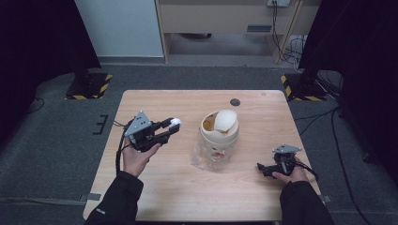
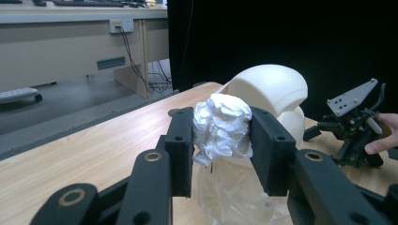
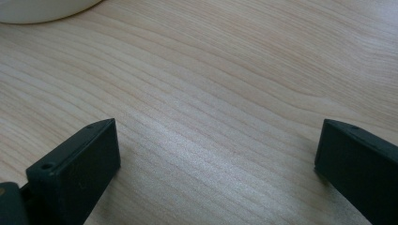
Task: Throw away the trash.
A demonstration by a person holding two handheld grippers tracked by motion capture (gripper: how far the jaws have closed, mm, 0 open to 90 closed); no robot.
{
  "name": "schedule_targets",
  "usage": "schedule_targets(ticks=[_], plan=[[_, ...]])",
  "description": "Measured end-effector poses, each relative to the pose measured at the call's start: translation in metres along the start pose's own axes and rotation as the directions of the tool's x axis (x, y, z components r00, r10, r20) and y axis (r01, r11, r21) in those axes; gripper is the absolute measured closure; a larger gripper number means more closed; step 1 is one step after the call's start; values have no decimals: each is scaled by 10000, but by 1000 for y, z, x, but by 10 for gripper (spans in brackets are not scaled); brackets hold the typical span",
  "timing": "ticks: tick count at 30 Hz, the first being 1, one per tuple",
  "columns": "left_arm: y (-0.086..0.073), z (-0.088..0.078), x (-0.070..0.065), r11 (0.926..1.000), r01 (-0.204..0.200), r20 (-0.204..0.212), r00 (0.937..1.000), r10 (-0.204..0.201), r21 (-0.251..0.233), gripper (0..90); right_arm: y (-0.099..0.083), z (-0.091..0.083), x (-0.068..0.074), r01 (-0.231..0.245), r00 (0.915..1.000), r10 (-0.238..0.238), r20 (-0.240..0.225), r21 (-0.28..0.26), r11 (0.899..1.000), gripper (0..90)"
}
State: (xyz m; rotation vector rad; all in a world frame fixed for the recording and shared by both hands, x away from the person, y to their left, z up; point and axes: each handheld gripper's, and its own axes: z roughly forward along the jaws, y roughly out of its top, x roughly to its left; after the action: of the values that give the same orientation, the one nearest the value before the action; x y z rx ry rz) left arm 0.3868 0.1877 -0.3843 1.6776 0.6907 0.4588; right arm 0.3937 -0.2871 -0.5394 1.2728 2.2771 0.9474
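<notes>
My left gripper [image 1: 174, 124] is held above the left half of the wooden table [image 1: 155, 183], shut on a crumpled white paper ball [image 1: 176, 122]. In the left gripper view that paper ball [image 2: 221, 125] sits squeezed between the two black jaws. Just to its right stands a small cream bin with a swing lid [image 1: 219, 126], its clear plastic liner [image 1: 206, 154] spilling onto the table in front. The bin [image 2: 274, 89] rises right behind the ball. My right gripper [image 1: 261, 169] rests low at the table's right front, open, with bare wood between its jaws [image 3: 216, 154].
A dark round mark [image 1: 235, 101] lies near the table's far edge. Beyond the table are grey carpet, two stand bases with yellow-black tape [image 1: 89, 85], a desk and trailing cables [image 1: 286, 47]. The cream bin's edge [image 3: 42, 9] shows in the right gripper view.
</notes>
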Motion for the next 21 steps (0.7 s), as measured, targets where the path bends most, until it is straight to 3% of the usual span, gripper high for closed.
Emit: schedule_targets(ticks=[8,21], plan=[[7,23,-2,10000,-23,44,10000,23,23,621,0,0,0,1,10000,-1,-1,2,10000,7],[14,47,-5,10000,-56,140,9999,56,24,617,0,0,0,-2,10000,2,0,3,10000,6]])
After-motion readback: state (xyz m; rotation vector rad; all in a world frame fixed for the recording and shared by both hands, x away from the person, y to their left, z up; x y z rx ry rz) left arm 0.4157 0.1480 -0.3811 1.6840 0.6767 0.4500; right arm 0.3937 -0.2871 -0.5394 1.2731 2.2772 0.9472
